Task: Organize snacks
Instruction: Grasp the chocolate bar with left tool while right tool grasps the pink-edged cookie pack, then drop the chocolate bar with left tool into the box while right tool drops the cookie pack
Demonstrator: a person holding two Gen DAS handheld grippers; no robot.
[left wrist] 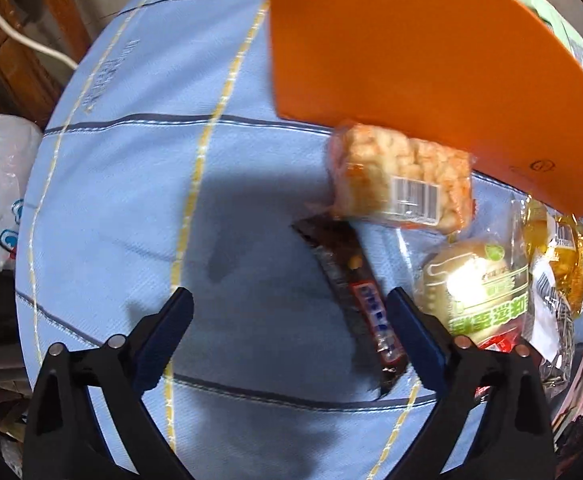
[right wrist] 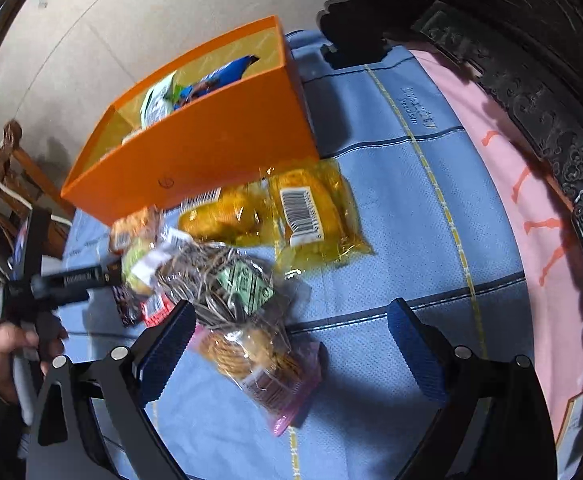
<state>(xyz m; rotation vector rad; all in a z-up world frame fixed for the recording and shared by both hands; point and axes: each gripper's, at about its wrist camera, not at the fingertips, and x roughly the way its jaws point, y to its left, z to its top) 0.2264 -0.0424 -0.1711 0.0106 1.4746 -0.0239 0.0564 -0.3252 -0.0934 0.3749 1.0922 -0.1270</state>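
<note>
**Snacks beside the orange box on the blue cloth**

Blue cloth (left wrist: 131, 200) with dark and yellow stripes covers the surface, and a pink cloth (right wrist: 531, 208) lies along its one edge, next to dark carved wood (right wrist: 551, 128). An orange box (right wrist: 211, 152) stands on the blue cloth toward its far side, and some packets already lie inside it, one blue (right wrist: 227, 72) and one green-white (right wrist: 157, 100).

Just in front of the box the loose snacks lie together in a heap. A dark chocolate bar (left wrist: 355, 280) lies on the cloth, with one end under a packet of pale puffed pieces (left wrist: 403, 176) that touches the box wall. Beside the bar is a round bun in a clear wrapper (left wrist: 475, 280), and next to it a yellow packet (right wrist: 311, 216) with a barcode label. A clear bag of sunflower seeds (right wrist: 227, 280) lies over a pink-edged bag of cookies (right wrist: 259, 364).

The left gripper (left wrist: 289, 306) hangs over the chocolate bar with the jaws wide apart; the bar is between them, but the pads do not press on it. The right gripper (right wrist: 291, 316) is also open, above the cookie bag, and holds nothing. A hand (right wrist: 11, 352) holds the handle of the left gripper.
</note>
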